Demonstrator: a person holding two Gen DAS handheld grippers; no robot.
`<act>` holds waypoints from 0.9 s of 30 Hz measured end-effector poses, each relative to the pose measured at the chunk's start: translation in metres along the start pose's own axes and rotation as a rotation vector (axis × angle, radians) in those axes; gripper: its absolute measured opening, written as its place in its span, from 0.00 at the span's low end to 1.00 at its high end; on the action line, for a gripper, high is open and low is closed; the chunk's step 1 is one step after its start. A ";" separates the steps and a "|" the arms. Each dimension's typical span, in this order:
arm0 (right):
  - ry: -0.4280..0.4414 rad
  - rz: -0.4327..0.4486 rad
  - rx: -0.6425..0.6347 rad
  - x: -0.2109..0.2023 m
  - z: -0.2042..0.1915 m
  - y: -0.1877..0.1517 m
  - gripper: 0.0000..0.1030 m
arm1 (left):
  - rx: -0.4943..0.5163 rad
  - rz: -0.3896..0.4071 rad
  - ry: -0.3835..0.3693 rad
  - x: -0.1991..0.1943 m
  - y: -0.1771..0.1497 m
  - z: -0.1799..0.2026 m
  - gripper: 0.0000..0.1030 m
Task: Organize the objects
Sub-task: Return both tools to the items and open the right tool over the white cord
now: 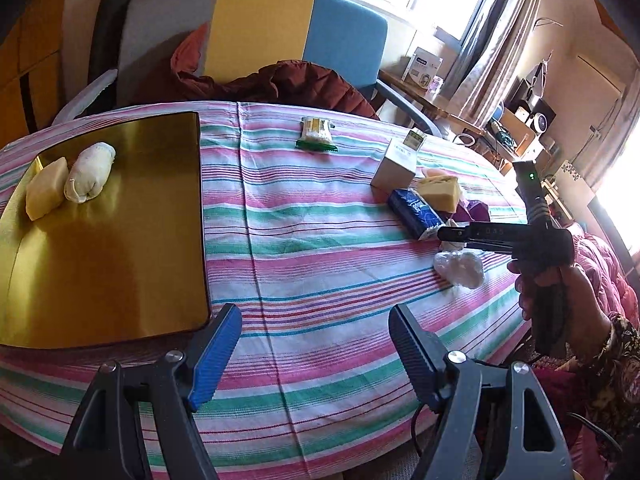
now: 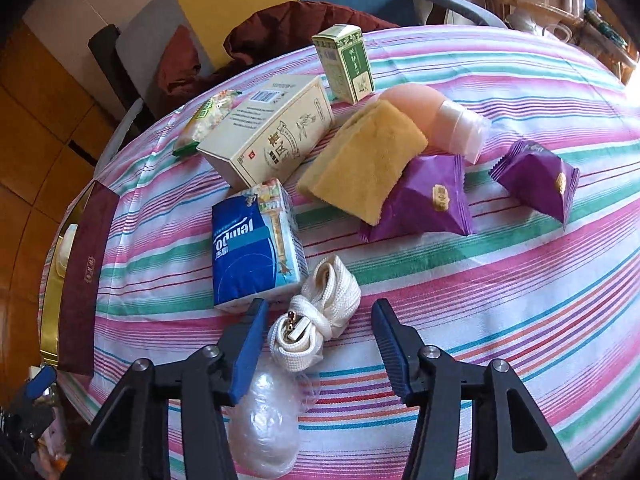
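Striped cloth (image 1: 320, 240) in pink, green and white covered the table, with a grey, yellow and blue chair (image 1: 256, 28) behind it and a bright window at the upper right of the left wrist view. At the left of that view lay a gold tray (image 1: 120, 248) holding a yellow sponge (image 1: 45, 194) and a white bundle (image 1: 90, 172) touching each other. The left gripper (image 1: 316, 356) hung over bare cloth at the bottom, jaws wide apart with nothing between them. In the right wrist view, the right gripper (image 2: 320, 344) pointed down at a coiled white strap (image 2: 316, 320); its jaws stood apart either side of the strap, not pressing it. A clear plastic wad (image 2: 266, 428) lay just below the strap, partly under the left finger. Just above sat a blue tissue pack (image 2: 254, 248), then a cream box (image 2: 272, 128), a green box (image 2: 346, 64), a second sponge (image 2: 360, 164) and two purple packets (image 2: 424, 204), one apart at the right.
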State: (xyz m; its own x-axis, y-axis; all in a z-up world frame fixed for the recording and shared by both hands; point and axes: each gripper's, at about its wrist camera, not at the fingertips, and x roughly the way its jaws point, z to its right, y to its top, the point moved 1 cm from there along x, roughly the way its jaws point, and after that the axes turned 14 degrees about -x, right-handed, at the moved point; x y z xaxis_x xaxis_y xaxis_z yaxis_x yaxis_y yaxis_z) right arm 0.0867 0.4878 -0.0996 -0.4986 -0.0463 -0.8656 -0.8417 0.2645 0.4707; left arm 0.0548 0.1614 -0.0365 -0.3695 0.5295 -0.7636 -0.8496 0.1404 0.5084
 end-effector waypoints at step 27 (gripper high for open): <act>-0.165 -0.013 0.133 -0.026 0.048 -0.006 0.33 | 0.023 -0.258 -0.026 0.171 0.059 0.157 0.75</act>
State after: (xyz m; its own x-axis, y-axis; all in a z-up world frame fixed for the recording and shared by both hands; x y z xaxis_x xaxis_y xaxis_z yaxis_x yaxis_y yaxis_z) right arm 0.1145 0.5339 -0.0882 -0.4381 0.1052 -0.8928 -0.8075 0.3903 0.4422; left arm 0.0000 0.3914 -0.0746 -0.1319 0.4949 -0.8589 -0.9057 0.2920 0.3074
